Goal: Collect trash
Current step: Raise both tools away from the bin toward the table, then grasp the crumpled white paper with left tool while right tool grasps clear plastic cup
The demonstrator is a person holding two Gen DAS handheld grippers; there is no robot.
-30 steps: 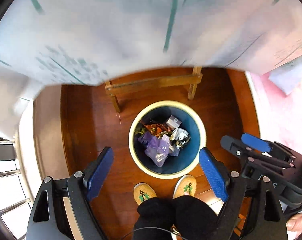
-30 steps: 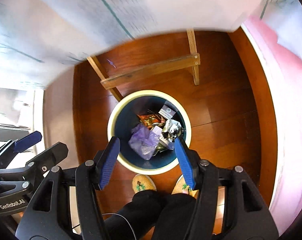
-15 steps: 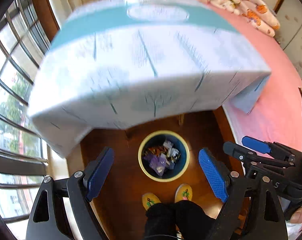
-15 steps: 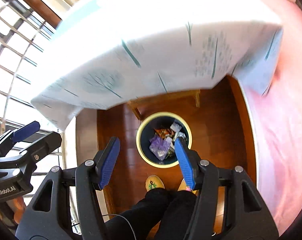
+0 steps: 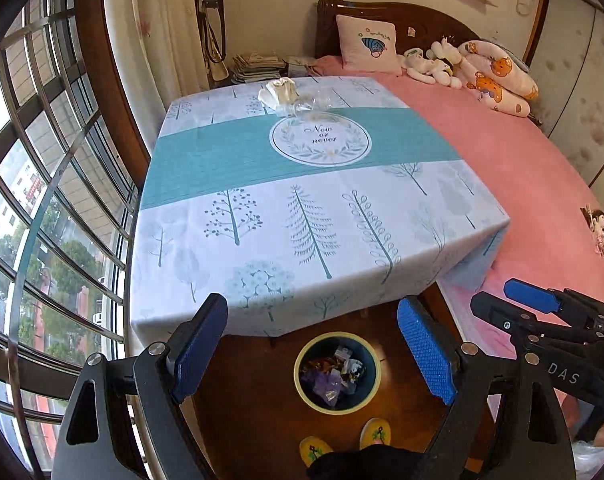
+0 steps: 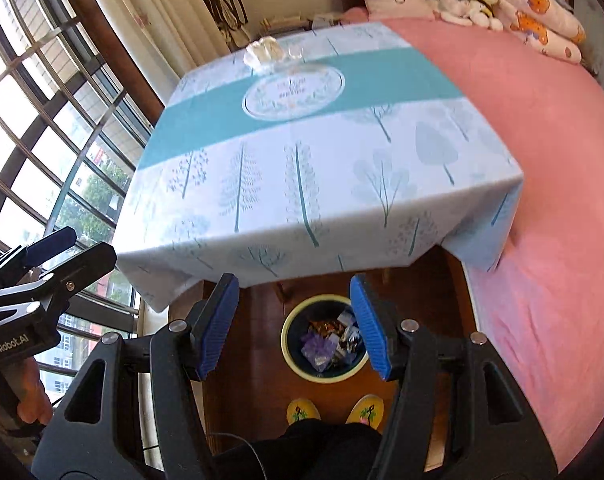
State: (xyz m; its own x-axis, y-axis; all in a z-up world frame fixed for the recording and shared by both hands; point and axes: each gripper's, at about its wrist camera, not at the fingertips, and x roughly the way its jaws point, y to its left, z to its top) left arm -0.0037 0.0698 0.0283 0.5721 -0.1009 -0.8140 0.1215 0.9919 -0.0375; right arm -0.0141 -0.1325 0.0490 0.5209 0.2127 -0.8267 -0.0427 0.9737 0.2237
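A blue bin (image 5: 337, 376) with a cream rim stands on the wood floor under the table's near edge, with several wrappers inside; it also shows in the right wrist view (image 6: 321, 344). On the far side of the tablecloth lie a crumpled white tissue (image 5: 278, 91) and clear plastic wrap (image 5: 309, 105); the tissue also shows in the right wrist view (image 6: 262, 51). My left gripper (image 5: 313, 354) is open and empty, high above the bin. My right gripper (image 6: 294, 324) is open and empty, also above the bin.
The table (image 5: 262, 208) carries a white and teal tree-print cloth. A pink bed (image 5: 541, 168) with pillows and plush toys lies to the right. Barred windows (image 5: 42, 200) run along the left. The person's slippers (image 5: 375, 434) stand by the bin.
Both grippers have risen and tilted up from just above the bin, so the tabletop and room have come into view. Both stayed open and empty.
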